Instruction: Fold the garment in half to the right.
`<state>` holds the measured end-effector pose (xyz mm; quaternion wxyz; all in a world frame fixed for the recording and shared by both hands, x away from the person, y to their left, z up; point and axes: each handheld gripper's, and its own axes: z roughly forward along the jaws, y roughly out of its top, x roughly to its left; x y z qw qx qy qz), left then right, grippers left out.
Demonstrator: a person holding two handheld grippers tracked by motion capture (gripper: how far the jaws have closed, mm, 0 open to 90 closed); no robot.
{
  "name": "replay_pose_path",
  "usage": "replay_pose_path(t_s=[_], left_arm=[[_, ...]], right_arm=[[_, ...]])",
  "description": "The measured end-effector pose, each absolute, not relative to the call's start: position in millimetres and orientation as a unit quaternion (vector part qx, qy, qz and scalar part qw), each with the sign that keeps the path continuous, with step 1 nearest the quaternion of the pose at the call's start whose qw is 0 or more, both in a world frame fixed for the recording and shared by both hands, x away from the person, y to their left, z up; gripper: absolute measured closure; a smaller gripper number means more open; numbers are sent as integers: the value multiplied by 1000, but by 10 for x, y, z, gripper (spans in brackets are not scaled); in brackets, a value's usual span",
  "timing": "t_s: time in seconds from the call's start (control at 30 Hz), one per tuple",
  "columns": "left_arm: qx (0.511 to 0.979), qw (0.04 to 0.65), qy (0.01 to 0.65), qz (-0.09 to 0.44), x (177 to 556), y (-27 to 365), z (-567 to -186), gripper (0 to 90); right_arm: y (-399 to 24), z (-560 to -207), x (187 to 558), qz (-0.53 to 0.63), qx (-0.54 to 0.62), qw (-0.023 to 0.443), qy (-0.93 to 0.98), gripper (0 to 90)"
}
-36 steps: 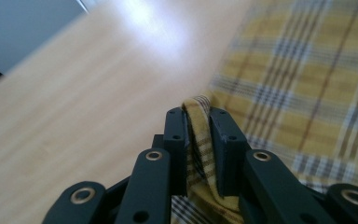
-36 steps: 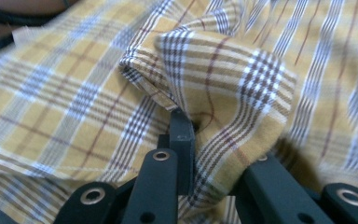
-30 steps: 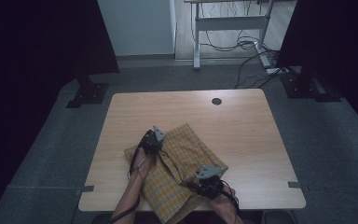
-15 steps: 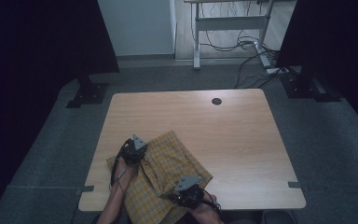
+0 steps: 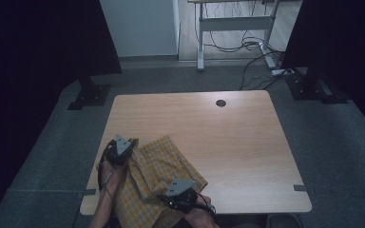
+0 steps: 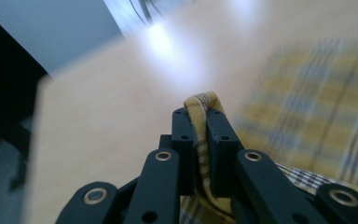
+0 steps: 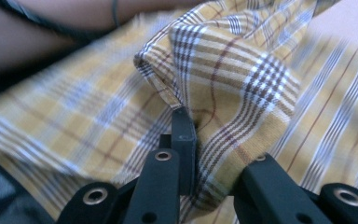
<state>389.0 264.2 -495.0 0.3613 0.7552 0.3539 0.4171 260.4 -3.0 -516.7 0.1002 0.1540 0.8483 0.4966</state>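
— Starting at the left, what did we have in the left gripper [image 5: 120,153]?

— We had its jaws pressed together on a folded edge of the yellow plaid cotton cloth [image 5: 159,164]; in the left gripper view that hem [image 6: 204,135] ran straight up between the two black jaws. They had just been closing further on it.

— And where did the cloth lie?

— We saw it at the near left corner of the pale wooden table [image 5: 237,142], its near end spilling over the table's front edge towards us. Its long axis ran slantwise, from the left gripper near the table's left edge down and rightwards to the right gripper [image 5: 180,195] at the front edge.

— So the right one gripped too?

— Yes, we had it pinching a bunched fold [image 7: 223,79] of the same cloth.

— Which hand was nearer the open tabletop?

— The left, we judged; the bare wood lay beyond and to the right of both, so any spreading would have had to go that way, with the cloth stretched between our two grips.
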Motion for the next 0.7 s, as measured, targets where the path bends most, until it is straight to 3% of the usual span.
replay_pose_path(t_s=[0.1,0.3,0.47,0.6,0.7], left_arm=[[726,386,338,458,3809,2658,-4471,839],[702,422,317,478,3839,2458,-3972,831],[721,419,305,459,4052,2138,-4038,830],[746,419,311,414,4336,1837,-4365,830],[781,382,317,379,4538,1601,-4788,829]], right_arm=[[-75,-4764,2600,533,142,108,827,826],[-313,-4447,2636,556,150,136,806,826],[-582,-4498,2720,558,180,138,798,824],[-814,-4787,2835,540,221,132,801,823],[-973,-5150,2947,511,259,117,811,823]])
